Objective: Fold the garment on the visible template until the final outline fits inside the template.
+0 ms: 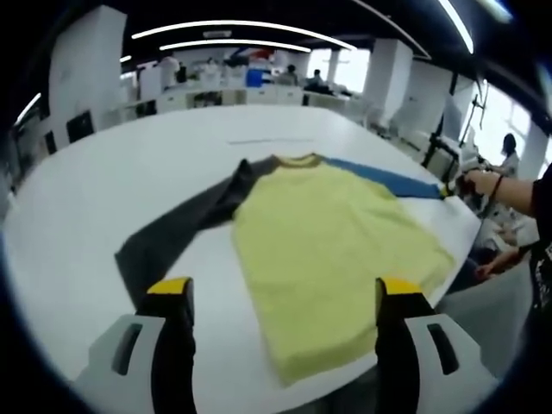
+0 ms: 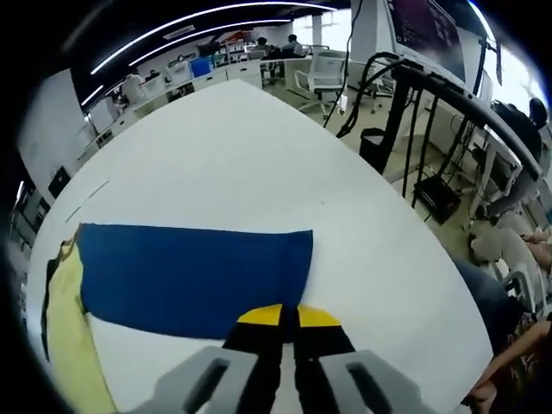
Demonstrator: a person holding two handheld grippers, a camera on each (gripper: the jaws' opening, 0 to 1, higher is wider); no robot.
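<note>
A: What's the biggest thing in sight?

B: The white counter (image 1: 129,181). It carries everything, and behind it runs a bright room with other desks and people.

A: And the garment?

B: A shirt (image 1: 332,250) lies flat on the counter, neck away from the left gripper view. Its body is yellow, and a dark grey sleeve (image 1: 177,233) stretches out to one side, flat and angled toward the left tongs. The blue sleeve (image 2: 194,276) runs out the other way; in the right gripper view it lies spread flat, its cuff end toward the counter's far edge.

A: How do the left tongs stand?

B: The left tongs (image 1: 289,297) hang wide open above the shirt's near hem, yellow-tipped jaws well apart, holding nothing.

A: And the right tongs?

B: The right tongs (image 2: 289,317) have their yellow tips pressed together at the near edge of the blue sleeve. Whether cloth is pinched between them, I cannot tell. In the left gripper view they show small at the blue sleeve's far end, with a person's hand (image 1: 483,183) on them.
</note>
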